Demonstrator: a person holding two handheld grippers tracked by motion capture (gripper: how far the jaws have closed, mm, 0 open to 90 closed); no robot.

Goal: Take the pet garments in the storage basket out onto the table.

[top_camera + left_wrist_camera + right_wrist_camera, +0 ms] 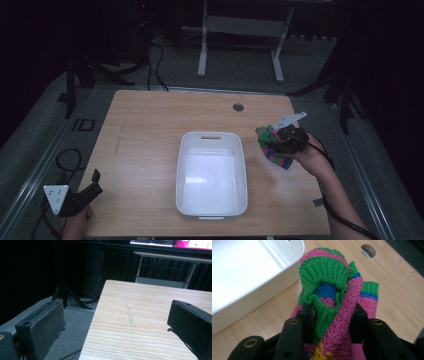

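Two black jaws of the right gripper (332, 315) are clamped on a bunched knitted sock in pink, green and blue (329, 282), held just above the light wooden table (145, 130), beside the right wall of the white rectangular plastic tub (212, 172). The left gripper (92, 186) hangs at the table's near left corner, its jaws wide apart and holding nothing.

Bare wooden table (150, 130), white bin (212, 172) mid-table
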